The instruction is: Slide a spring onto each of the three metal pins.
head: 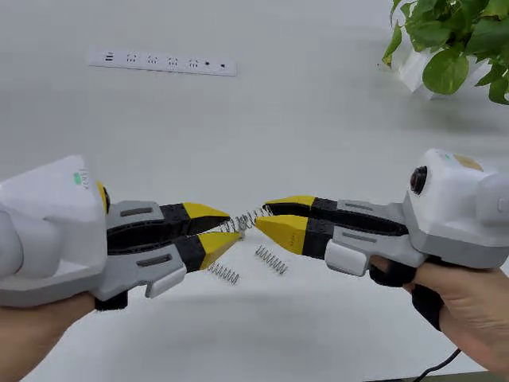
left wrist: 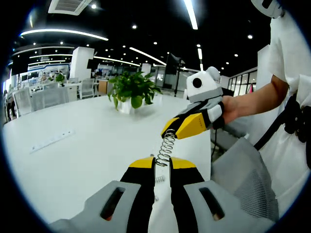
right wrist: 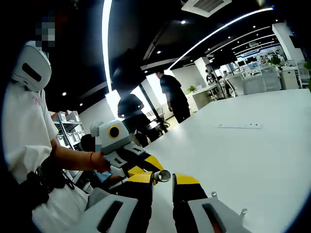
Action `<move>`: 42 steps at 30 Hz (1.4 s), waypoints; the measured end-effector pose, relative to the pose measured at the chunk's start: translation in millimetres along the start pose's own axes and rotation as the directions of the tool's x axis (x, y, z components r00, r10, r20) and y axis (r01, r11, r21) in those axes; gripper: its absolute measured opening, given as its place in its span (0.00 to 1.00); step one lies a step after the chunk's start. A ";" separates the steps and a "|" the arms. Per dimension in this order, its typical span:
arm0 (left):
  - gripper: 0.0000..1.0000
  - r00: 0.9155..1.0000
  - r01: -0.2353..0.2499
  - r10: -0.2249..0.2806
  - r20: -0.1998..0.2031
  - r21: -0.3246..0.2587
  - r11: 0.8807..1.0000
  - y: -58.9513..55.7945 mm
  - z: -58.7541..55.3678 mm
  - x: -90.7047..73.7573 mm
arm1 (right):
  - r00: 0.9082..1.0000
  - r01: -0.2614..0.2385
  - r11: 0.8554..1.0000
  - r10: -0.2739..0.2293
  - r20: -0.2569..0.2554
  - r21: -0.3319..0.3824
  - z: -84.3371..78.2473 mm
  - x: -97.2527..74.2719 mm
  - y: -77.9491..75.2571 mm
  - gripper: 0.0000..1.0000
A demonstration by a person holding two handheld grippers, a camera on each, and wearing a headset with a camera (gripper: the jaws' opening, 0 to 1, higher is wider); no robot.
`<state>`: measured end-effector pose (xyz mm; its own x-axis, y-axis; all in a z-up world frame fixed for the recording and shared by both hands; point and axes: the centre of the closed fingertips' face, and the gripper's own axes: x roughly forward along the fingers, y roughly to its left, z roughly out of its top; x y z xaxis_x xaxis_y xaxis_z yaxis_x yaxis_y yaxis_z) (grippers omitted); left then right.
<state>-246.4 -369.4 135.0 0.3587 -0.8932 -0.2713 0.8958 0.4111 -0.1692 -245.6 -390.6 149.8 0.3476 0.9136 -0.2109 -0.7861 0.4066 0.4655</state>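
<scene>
Head view. The left gripper (head: 233, 225) comes in from 9 o'clock and the right gripper (head: 261, 215) from 3 o'clock, tips nearly meeting above the table (head: 318, 119). One spring (head: 245, 221) bridges the gap between them, held in the air.

- Left jaws are drawn in on the spring's near end. In the left gripper view the coil rises from between the yellow tips.
- Right jaws sit close about the far end. Cannot tell whether they grip it or only touch.
- Cannot tell whether a pin lies inside the coil.
- Two loose springs (head: 223, 273) (head: 271, 259) lie flat on the table at 6 o'clock from the tips, just apart from each other.
- Power strip (head: 163, 62) is at 11 o'clock and a plant (head: 453, 40) at 1 o'clock, both well clear.

Risks, as I judge them:
- The spring is pinched end to end, so pushing the tips together could bow it until it flicks out.
- A squeeze on the coils could bind them against a pin.
- If it drops, it lands among the loose springs and may roll.
</scene>
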 end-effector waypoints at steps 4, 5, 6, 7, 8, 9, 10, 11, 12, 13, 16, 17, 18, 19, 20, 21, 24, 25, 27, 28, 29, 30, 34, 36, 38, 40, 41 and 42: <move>0.07 1.000 0.001 -0.001 0.004 -0.003 1.000 -0.5 0.8 0.4 | 1.000 -0.008 1.000 0.008 0.008 0.006 0.9 -0.9 0.3 0.08; 0.07 1.000 0.002 -0.002 0.004 -0.003 1.000 -0.8 0.7 0.5 | 1.000 -0.008 1.000 0.008 0.010 0.008 1.3 -0.3 2.1 0.08; 0.07 1.000 0.003 -0.003 0.004 -0.004 1.000 -1.1 0.6 0.7 | 1.000 -0.008 1.000 0.008 0.012 0.011 1.8 -0.2 2.5 0.07; 0.07 1.000 0.004 -0.004 0.004 -0.004 1.000 -1.5 0.5 1.1 | 1.000 -0.009 1.000 0.009 0.012 0.011 1.9 -0.2 2.7 0.07; 0.07 1.000 0.005 -0.005 0.004 -0.004 1.000 -1.6 0.4 1.3 | 1.000 -0.009 1.000 0.009 0.012 0.011 2.1 -0.3 2.8 0.07; 0.07 1.000 0.005 -0.005 0.004 -0.004 1.000 -1.7 0.3 1.5 | 1.000 -0.011 1.000 0.011 0.013 0.011 2.4 -0.2 3.5 0.07; 0.07 1.000 0.006 -0.006 0.003 -0.004 1.000 -1.8 0.3 1.6 | 1.000 -0.012 1.000 0.012 0.014 0.011 2.7 -0.2 3.9 0.07; 0.07 1.000 0.007 -0.007 0.004 -0.004 1.000 -1.9 0.3 1.8 | 1.000 -0.013 1.000 0.013 0.014 0.013 3.1 -0.2 4.4 0.07; 0.08 1.000 0.009 -0.008 0.003 -0.005 1.000 -2.3 0.3 1.9 | 1.000 -0.015 1.000 0.015 0.014 0.014 3.4 -0.2 5.1 0.07; 0.08 1.000 0.009 -0.009 0.003 -0.004 1.000 -2.6 0.3 2.0 | 1.000 -0.014 1.000 0.014 0.012 0.011 3.5 0.3 6.5 0.07; 0.08 1.000 0.013 -0.013 0.002 -0.005 1.000 -3.6 -0.3 2.4 | 1.000 -0.015 1.000 0.015 0.006 0.001 3.7 0.5 7.3 0.07; 0.08 1.000 0.013 -0.013 0.001 -0.003 1.000 -3.9 -0.7 2.5 | 1.000 -0.019 1.000 0.019 0.005 -0.006 4.3 0.5 7.8 0.07; 0.08 1.000 0.014 -0.014 0.001 -0.003 1.000 -4.2 -0.9 2.6 | 1.000 -0.019 1.000 0.019 0.003 -0.008 4.4 0.5 8.4 0.07; 0.08 1.000 0.017 -0.017 0.001 -0.006 1.000 -4.9 -1.1 2.7 | 1.000 -0.020 1.000 0.020 0.002 -0.012 4.3 0.6 7.8 0.07; 0.08 1.000 0.018 -0.018 0.001 -0.006 1.000 -5.2 -1.2 2.7 | 1.000 -0.020 1.000 0.020 0.001 -0.013 4.5 0.6 7.8 0.07; 0.08 1.000 0.019 -0.019 0.001 -0.005 1.000 -5.7 -1.4 2.8 | 1.000 -0.021 1.000 0.020 -0.001 -0.017 4.8 0.9 8.4 0.07; 0.08 1.000 0.022 -0.022 -0.007 0.003 1.000 -6.9 -3.3 3.0 | 0.999 -0.023 0.998 0.021 -0.028 -0.056 4.1 2.3 12.9 0.06; 0.08 1.000 0.023 -0.023 -0.008 0.004 1.000 -7.2 -3.6 3.1 | 0.999 -0.025 0.998 0.023 -0.030 -0.057 3.0 0.6 11.0 0.06; 0.08 1.000 0.027 -0.027 -0.007 0.002 1.000 -8.0 -4.0 3.2 | 0.999 -0.033 0.998 0.031 -0.032 -0.060 4.1 0.7 11.7 0.06; 0.08 1.000 0.027 -0.027 -0.009 0.003 1.000 -8.1 -4.4 3.4 | 0.999 -0.033 0.997 0.030 -0.039 -0.071 3.7 1.1 12.1 0.06; 0.08 1.000 0.028 -0.028 -0.012 0.008 1.000 -8.5 -5.0 3.8 | 0.998 -0.034 0.996 0.030 -0.047 -0.082 3.8 2.4 14.4 0.06; 0.08 0.999 0.030 -0.029 -0.015 0.011 1.000 -8.8 -5.5 4.0 | 0.998 -0.035 0.996 0.031 -0.048 -0.084 4.2 2.7 15.1 0.06; 0.08 0.999 0.038 -0.037 -0.026 0.034 0.999 -11.9 -7.8 5.2 | 0.998 -0.041 0.995 0.035 -0.060 -0.089 5.3 4.8 19.3 0.06; 0.08 0.999 0.040 -0.039 -0.029 0.040 0.998 -12.4 -8.3 5.5 | 0.997 -0.043 0.995 0.037 -0.065 -0.092 5.5 5.3 20.9 0.06; 0.07 0.999 0.042 -0.040 -0.033 0.049 0.998 -13.0 -8.5 6.0 | 0.997 -0.043 0.995 0.037 -0.069 -0.095 5.7 5.6 22.0 0.06; 0.07 0.998 0.044 -0.042 -0.039 0.058 0.997 -13.7 -9.0 6.4 | 0.997 -0.044 0.995 0.037 -0.071 -0.093 6.3 5.6 22.6 0.06; 0.07 0.998 0.044 -0.042 -0.042 0.062 0.997 -14.0 -9.1 6.7 | 0.996 -0.043 0.994 0.036 -0.076 -0.097 6.1 5.7 23.1 0.06; 0.07 0.998 0.045 -0.042 -0.044 0.066 0.997 -14.1 -9.2 7.0 | 0.996 -0.043 0.994 0.035 -0.081 -0.103 5.7 5.7 24.0 0.06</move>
<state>-258.9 -379.7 126.8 0.3086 -0.9009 -0.3053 0.9265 0.3574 -0.1180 -259.6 -375.6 164.7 0.2774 0.9238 -0.2638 -0.8486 0.3644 0.3835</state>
